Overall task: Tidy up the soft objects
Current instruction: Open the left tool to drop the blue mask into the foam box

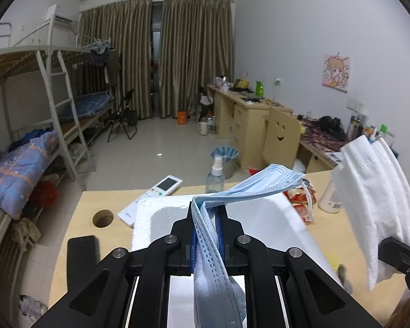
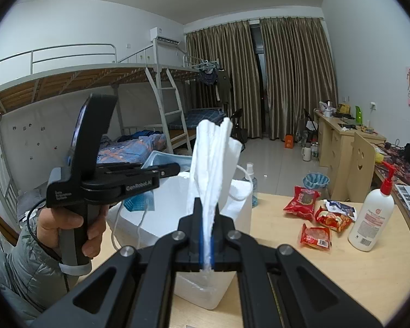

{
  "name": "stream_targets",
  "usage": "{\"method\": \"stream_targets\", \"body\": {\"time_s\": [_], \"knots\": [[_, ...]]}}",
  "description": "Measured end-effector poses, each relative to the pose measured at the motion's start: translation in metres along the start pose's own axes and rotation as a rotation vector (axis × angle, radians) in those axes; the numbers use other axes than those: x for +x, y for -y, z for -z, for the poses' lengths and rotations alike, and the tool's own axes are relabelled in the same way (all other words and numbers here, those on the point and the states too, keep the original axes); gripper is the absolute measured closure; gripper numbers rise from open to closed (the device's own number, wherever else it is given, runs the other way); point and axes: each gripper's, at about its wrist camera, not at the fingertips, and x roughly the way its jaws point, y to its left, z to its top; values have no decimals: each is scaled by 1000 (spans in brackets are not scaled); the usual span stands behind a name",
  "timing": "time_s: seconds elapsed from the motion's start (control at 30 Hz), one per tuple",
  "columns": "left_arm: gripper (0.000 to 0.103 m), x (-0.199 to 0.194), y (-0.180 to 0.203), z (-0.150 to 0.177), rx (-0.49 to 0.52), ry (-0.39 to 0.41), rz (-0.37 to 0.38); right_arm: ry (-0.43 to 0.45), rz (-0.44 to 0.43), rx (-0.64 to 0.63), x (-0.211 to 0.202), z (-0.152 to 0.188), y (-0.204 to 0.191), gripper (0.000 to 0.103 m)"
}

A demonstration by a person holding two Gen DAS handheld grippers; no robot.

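My left gripper (image 1: 208, 210) is shut on a blue face mask (image 1: 262, 181), which sticks up and right above the white foam box (image 1: 259, 213). In the right wrist view the left gripper (image 2: 166, 170) hangs over the box (image 2: 237, 191) with the blue mask (image 2: 139, 201) drooping under it. My right gripper (image 2: 207, 213) is shut on a white face mask (image 2: 213, 153) that stands upright in front of the box. The white mask (image 1: 374, 191) also shows at the right of the left wrist view.
On the wooden desk (image 2: 314, 273) lie red snack packets (image 2: 314, 235), a white pump bottle (image 2: 371, 218) and a clear spray bottle (image 1: 215, 175). A remote (image 1: 150, 199) and a black phone (image 1: 83, 254) lie left of the box. A cable hole (image 1: 103, 217) is at far left.
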Motion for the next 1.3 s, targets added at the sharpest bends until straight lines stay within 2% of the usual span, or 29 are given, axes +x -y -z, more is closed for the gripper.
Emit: {"method": "stream_targets", "body": {"time_s": [0.07, 0.1, 0.13, 0.2, 0.27, 0.33, 0.5, 0.63, 0.77, 1.07, 1.3], "knots": [[81, 2, -3, 0, -9, -9, -17, -6, 4, -1, 2, 0, 0, 98], [70, 2, -5, 0, -19, -7, -17, -8, 4, -2, 1, 1, 0, 98], [53, 3, -7, -1, -24, -6, -17, -9, 2, -2, 2, 1, 0, 98], [34, 1, -10, 0, -24, 3, -23, -9, 5, -3, 1, 1, -1, 98], [24, -2, -10, -1, -26, 18, -29, -8, 4, -2, 0, 1, -2, 98], [6, -10, -12, 0, -34, 53, -43, -9, 7, -7, 1, 0, -2, 98], [3, -28, -19, 2, -54, 116, -88, -11, 6, -16, 2, 0, -5, 98], [3, -36, -19, 6, -36, 125, -165, -14, 1, -20, 4, -1, -7, 98], [3, -45, -21, 10, -31, 138, -159, -21, -5, -31, 7, -1, -12, 98], [3, -73, -27, 22, -18, 196, -209, -44, -28, -38, 20, -5, -20, 98], [3, -85, -40, 24, -39, 215, -212, -72, -48, -54, 36, -10, -30, 98]]}}
